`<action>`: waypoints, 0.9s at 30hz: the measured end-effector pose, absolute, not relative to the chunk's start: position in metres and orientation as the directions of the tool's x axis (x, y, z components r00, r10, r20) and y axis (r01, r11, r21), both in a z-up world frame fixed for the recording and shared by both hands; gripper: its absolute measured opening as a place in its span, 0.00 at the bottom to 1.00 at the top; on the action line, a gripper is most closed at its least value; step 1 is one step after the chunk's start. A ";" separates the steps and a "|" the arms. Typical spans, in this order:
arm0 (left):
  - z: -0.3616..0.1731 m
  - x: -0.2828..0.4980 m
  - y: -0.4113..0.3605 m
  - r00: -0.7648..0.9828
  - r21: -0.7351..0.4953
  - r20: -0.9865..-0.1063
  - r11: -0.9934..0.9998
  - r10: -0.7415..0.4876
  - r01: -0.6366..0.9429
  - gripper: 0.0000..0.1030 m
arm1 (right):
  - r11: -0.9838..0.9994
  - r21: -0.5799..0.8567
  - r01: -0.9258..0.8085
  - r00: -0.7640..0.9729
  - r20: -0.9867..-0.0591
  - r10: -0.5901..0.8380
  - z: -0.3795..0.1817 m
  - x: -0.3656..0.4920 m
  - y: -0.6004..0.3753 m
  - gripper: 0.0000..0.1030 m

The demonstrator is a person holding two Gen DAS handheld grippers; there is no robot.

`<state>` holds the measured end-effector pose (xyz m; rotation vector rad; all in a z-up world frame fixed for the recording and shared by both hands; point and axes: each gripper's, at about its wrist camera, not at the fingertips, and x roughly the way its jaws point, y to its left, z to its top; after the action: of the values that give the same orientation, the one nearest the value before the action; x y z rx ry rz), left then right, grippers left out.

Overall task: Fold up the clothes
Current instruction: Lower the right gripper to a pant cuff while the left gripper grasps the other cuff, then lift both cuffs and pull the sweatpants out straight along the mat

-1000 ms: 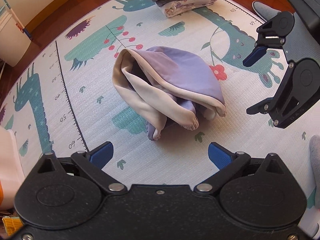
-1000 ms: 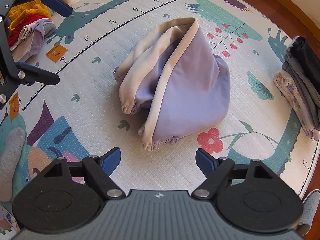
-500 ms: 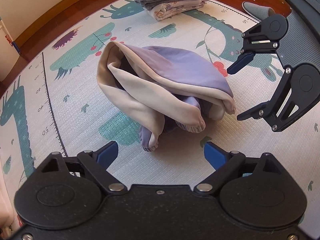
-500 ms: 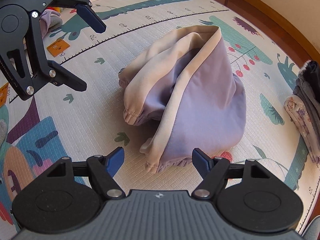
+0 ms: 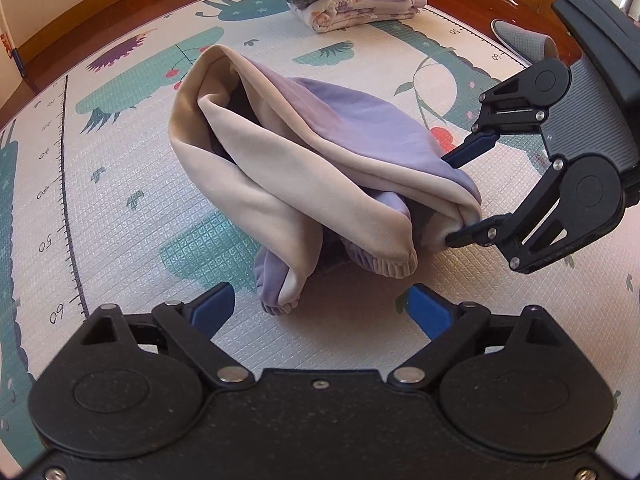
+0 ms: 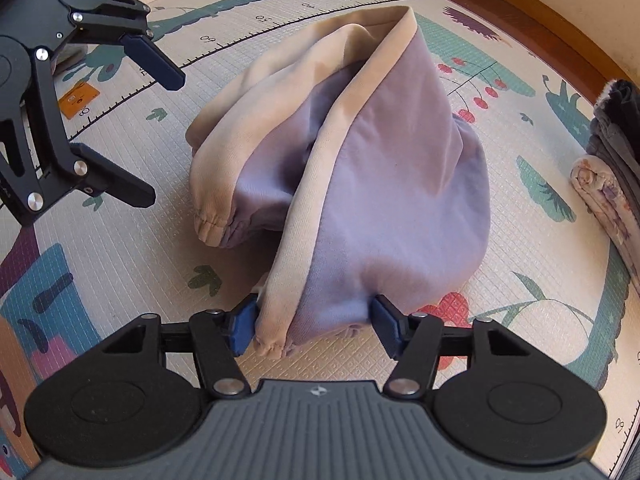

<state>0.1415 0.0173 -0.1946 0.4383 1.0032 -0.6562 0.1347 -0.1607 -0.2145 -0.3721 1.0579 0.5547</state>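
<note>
Lying bunched on the play mat (image 5: 120, 208), lilac-and-cream garment (image 6: 384, 184), right gripper (image 6: 312, 322) spread open around its near hem — blue pads beside the cloth, left gripper (image 5: 316, 308) open, just short of a cuff, folded stack (image 5: 352, 0) beyond.

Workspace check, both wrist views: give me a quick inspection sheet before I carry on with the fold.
Surface: play mat with animal prints and a printed ruler scale, laid on a wood floor.
Job's things: lilac-and-cream garment, bunched in a heap at mid-mat, not yet flat.
Clutter: stack of folded clothes at the mat's far edge; grey slipper beside the mat.
Grippers: right gripper open, fingers straddling the garment's near hem; left gripper open, just short of a cuff.
Cables: nothing seen.
Surroundings: wood skirting along a pale wall.
</note>
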 end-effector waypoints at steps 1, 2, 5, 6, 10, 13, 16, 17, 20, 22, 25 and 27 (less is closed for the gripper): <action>-0.199 0.143 0.017 0.377 0.052 -0.879 0.728 -0.292 0.684 0.92 | 0.811 -0.018 -0.584 0.380 -0.889 0.254 -0.213 0.136 -0.165 0.55; -0.201 0.146 0.017 0.371 0.038 -0.878 0.728 -0.303 0.685 0.92 | 0.817 -0.014 -0.576 0.388 -0.885 0.259 -0.211 0.137 -0.170 0.52; -0.205 0.154 0.016 0.340 -0.031 -0.869 0.726 -0.359 0.687 0.92 | 0.837 0.007 -0.546 0.409 -0.871 0.274 -0.204 0.142 -0.183 0.43; -0.205 0.155 0.014 0.328 -0.057 -0.864 0.722 -0.382 0.689 0.92 | 0.846 0.021 -0.533 0.414 -0.866 0.282 -0.201 0.144 -0.188 0.42; -0.199 0.160 0.008 0.294 -0.165 -0.844 0.740 -0.448 0.652 0.94 | 0.874 0.046 -0.484 0.431 -0.857 0.283 -0.197 0.154 -0.203 0.41; -0.206 0.170 0.006 0.275 -0.238 -0.849 0.791 -0.452 0.563 0.94 | 0.882 0.076 -0.465 0.437 -0.847 0.303 -0.197 0.158 -0.206 0.51; -0.215 0.180 0.007 0.259 -0.291 -0.856 0.830 -0.448 0.477 0.93 | 0.886 0.130 -0.446 0.433 -0.835 0.340 -0.196 0.163 -0.203 0.68; -0.217 0.183 0.009 0.258 -0.298 -0.859 0.841 -0.443 0.452 0.93 | 0.883 0.156 -0.442 0.425 -0.831 0.360 -0.196 0.164 -0.202 0.68; -0.222 0.189 0.013 0.254 -0.312 -0.862 0.855 -0.438 0.414 0.66 | 0.890 0.167 -0.425 0.419 -0.835 0.357 -0.197 0.167 -0.201 0.37; -0.225 0.189 0.017 0.253 -0.297 -0.870 0.858 -0.424 0.419 0.29 | 0.900 0.173 -0.401 0.407 -0.846 0.344 -0.200 0.171 -0.207 0.29; -0.221 0.190 0.031 0.250 -0.300 -0.864 0.845 -0.438 0.442 0.17 | 0.907 0.126 -0.403 0.432 -0.847 0.310 -0.194 0.171 -0.223 0.18; -0.214 0.187 0.040 0.280 -0.248 -0.862 0.833 -0.423 0.494 0.14 | 0.909 0.089 -0.406 0.452 -0.845 0.285 -0.189 0.171 -0.235 0.15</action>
<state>0.1870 0.0401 -0.2137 0.0723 1.1312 -0.6151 0.1708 -0.2348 -0.1886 -0.1324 1.0157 0.4287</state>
